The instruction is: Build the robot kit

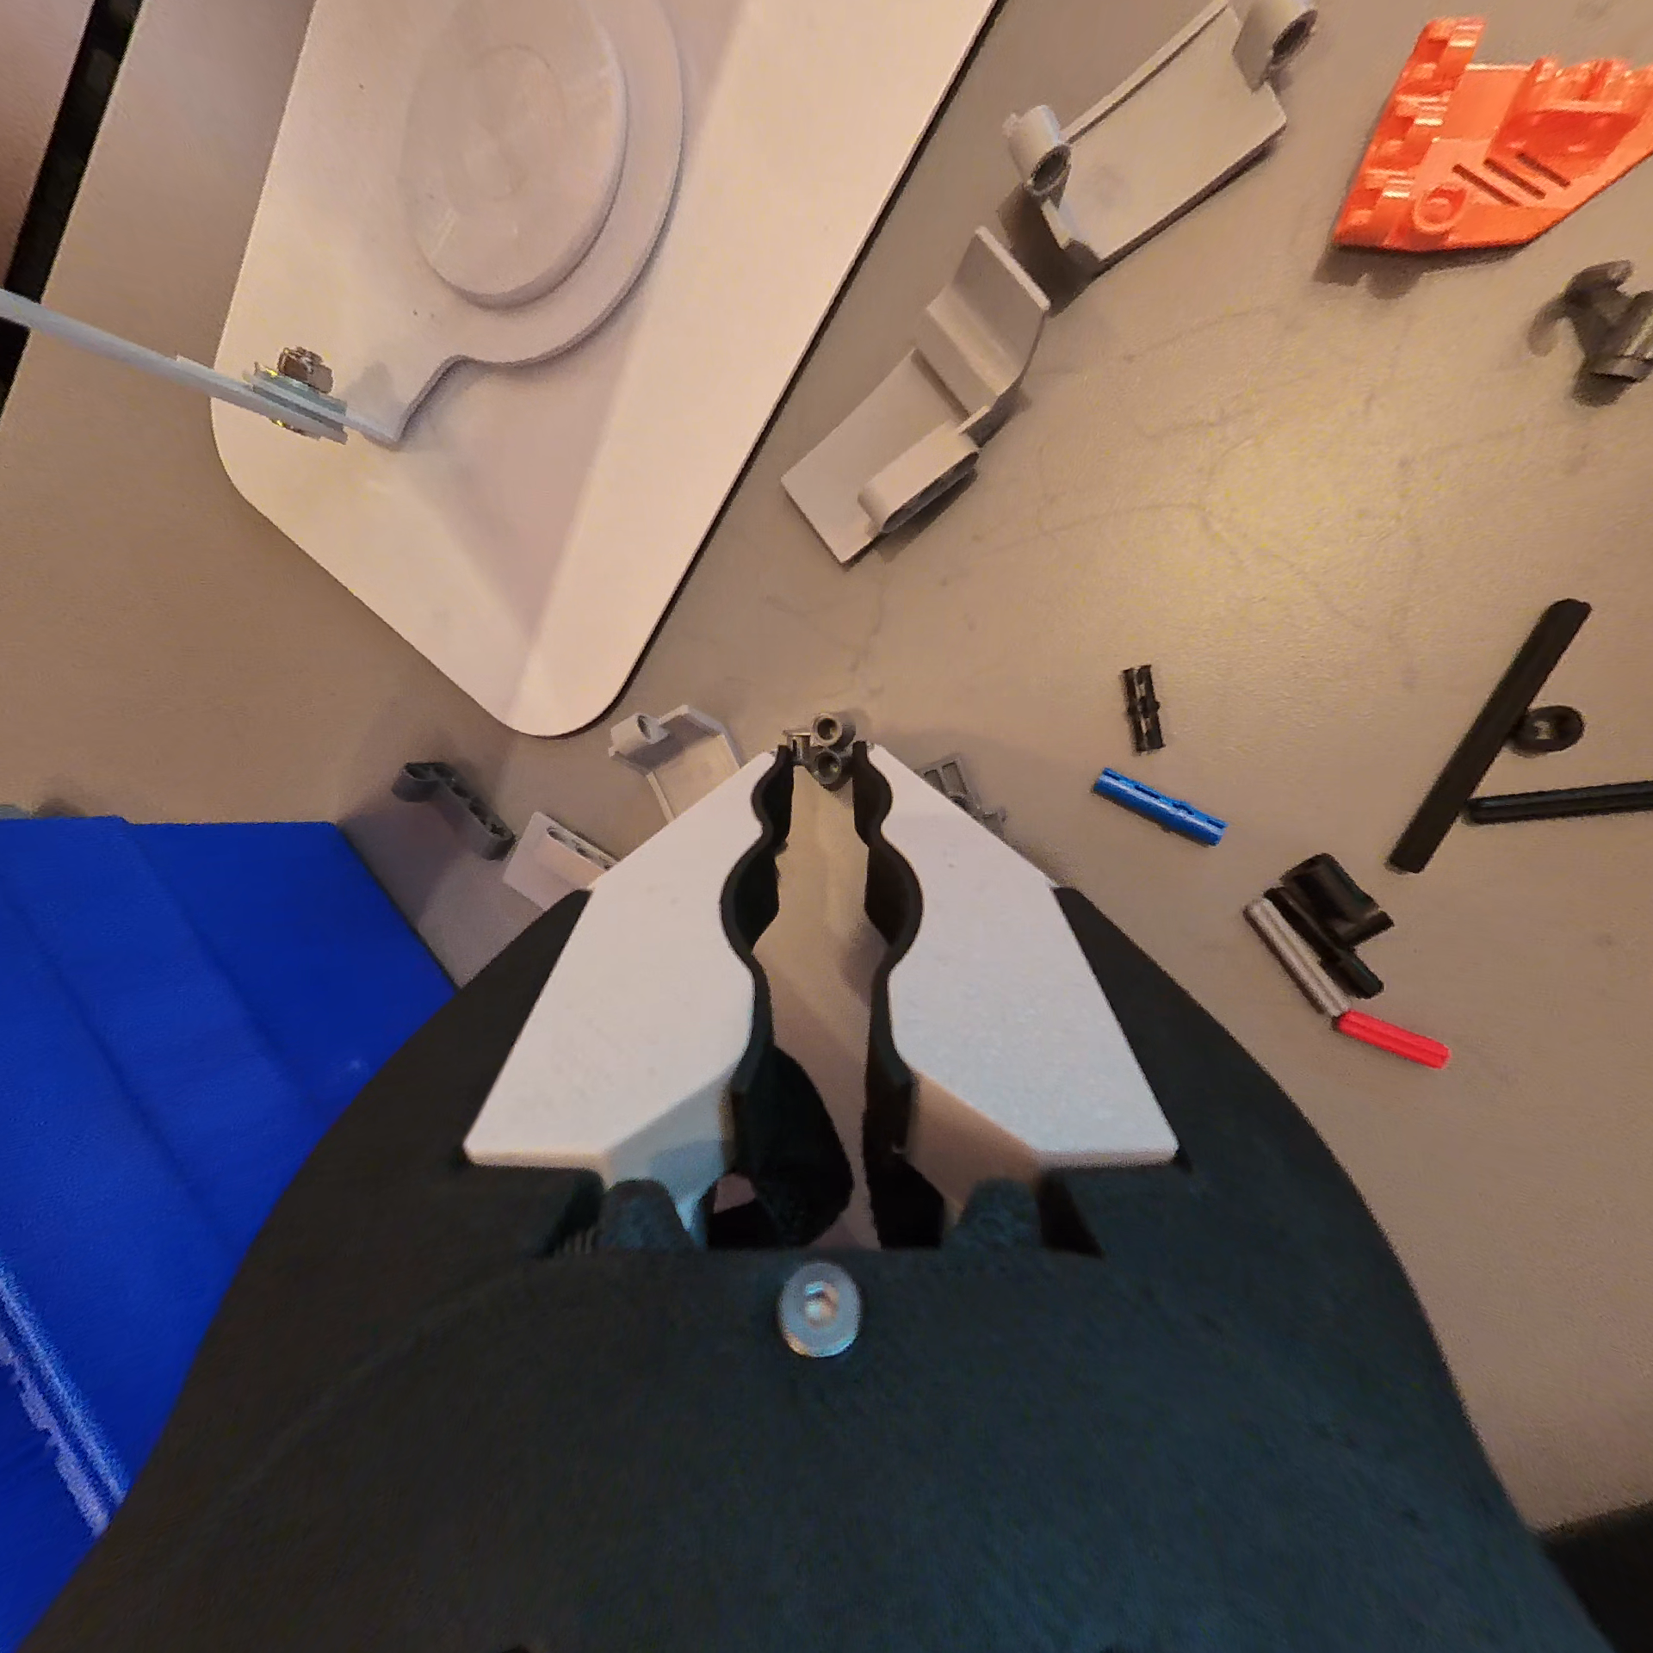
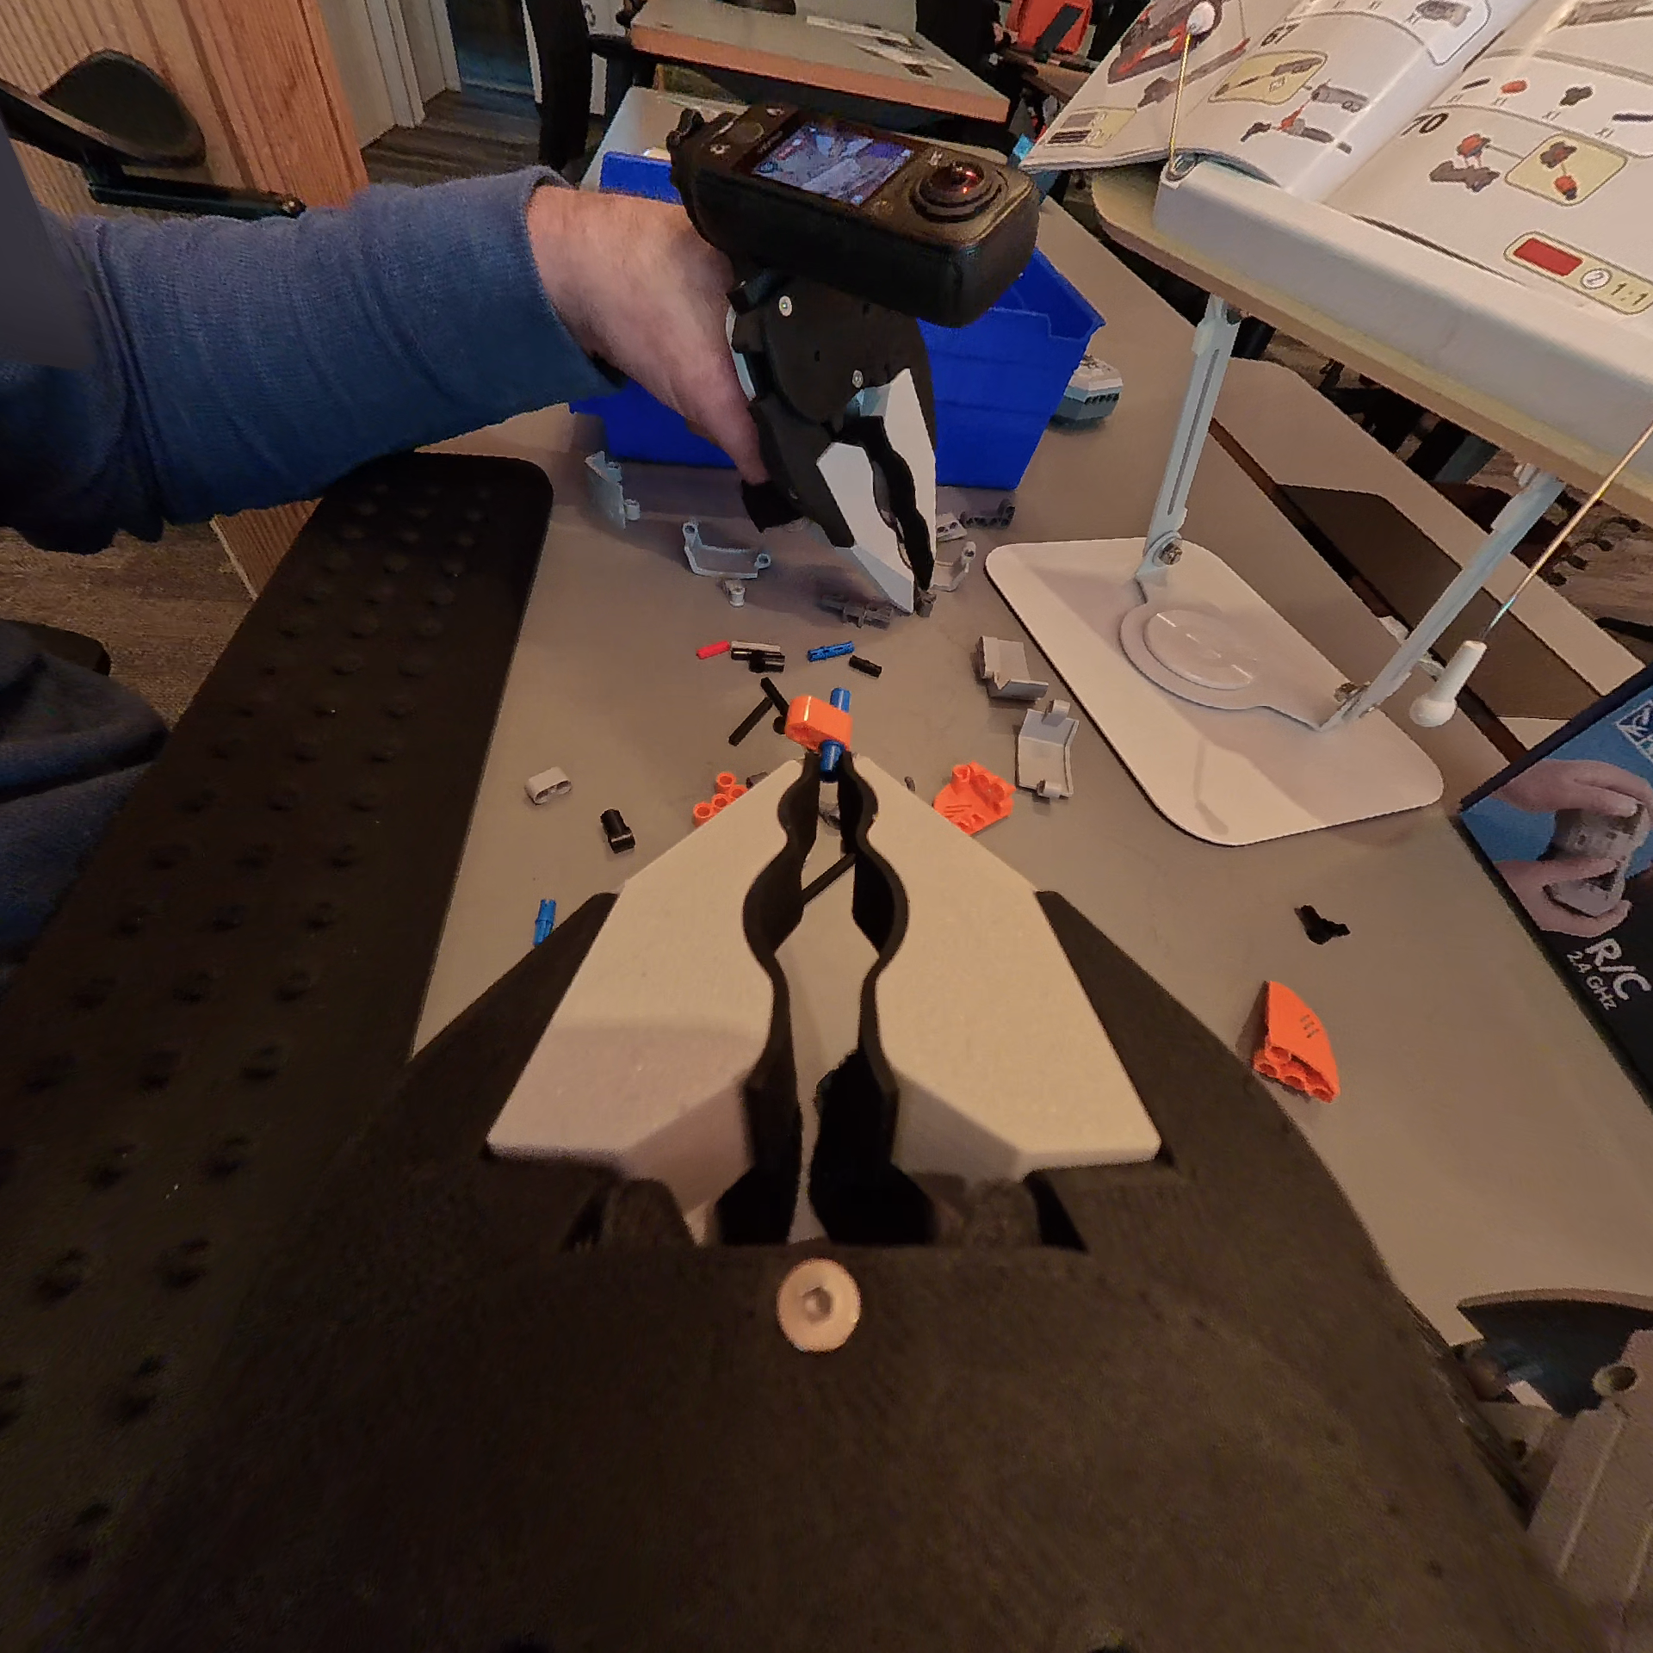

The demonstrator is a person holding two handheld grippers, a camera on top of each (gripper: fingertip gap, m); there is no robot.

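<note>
Left gripper [image 1: 823, 760] pinched narrow on small dark grey connector [image 1: 827, 747], tips low over grey table [image 1: 1207, 537]; we see white stand base [image 1: 501, 358] ahead, blue bin [image 1: 179, 1029] at left. Right gripper [image 2: 827, 769] clamped on blue pin [image 2: 832, 738] carrying orange piece [image 2: 814, 720], held above table among scattered parts. We note hand [image 2: 644, 304] gripping left tool.
</note>
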